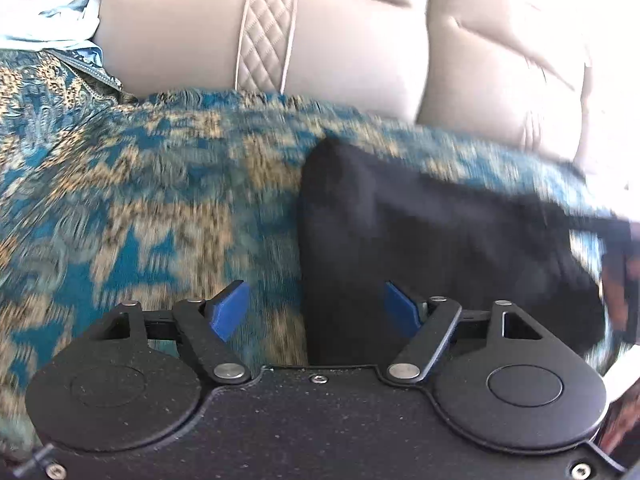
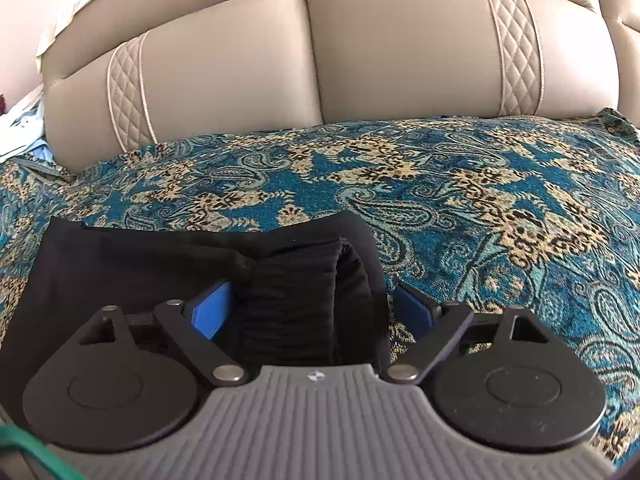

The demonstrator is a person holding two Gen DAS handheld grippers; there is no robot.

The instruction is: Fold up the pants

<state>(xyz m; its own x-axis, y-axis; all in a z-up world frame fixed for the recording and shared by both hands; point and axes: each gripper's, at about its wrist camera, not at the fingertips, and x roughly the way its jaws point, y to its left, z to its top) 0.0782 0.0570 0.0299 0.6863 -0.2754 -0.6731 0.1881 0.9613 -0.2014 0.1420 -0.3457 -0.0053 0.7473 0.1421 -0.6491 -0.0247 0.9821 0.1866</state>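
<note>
Two grippers' jaws apart; one black pants (image 2: pixel 168 264), one patterned cover (image 2: pixel 460 184)

Ahead of both grippers the patterned cover (image 2: pixel 460 184) lies open; the sofa back (image 2: pixel 320 60) blocks beyond. Folded black pants (image 2: pixel 132 264) lie under the right gripper (image 2: pixel 310 308).

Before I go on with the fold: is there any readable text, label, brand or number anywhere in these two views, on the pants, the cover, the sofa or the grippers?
None can be read.
Black pants: no tag or print shows.
Patterned cover: paisley pattern only, no words.
Beige sofa back: quilted stitching, no label.
Right gripper: a small mark on its grey body, too small to read.
Left gripper: plain black, no lettering.
</note>
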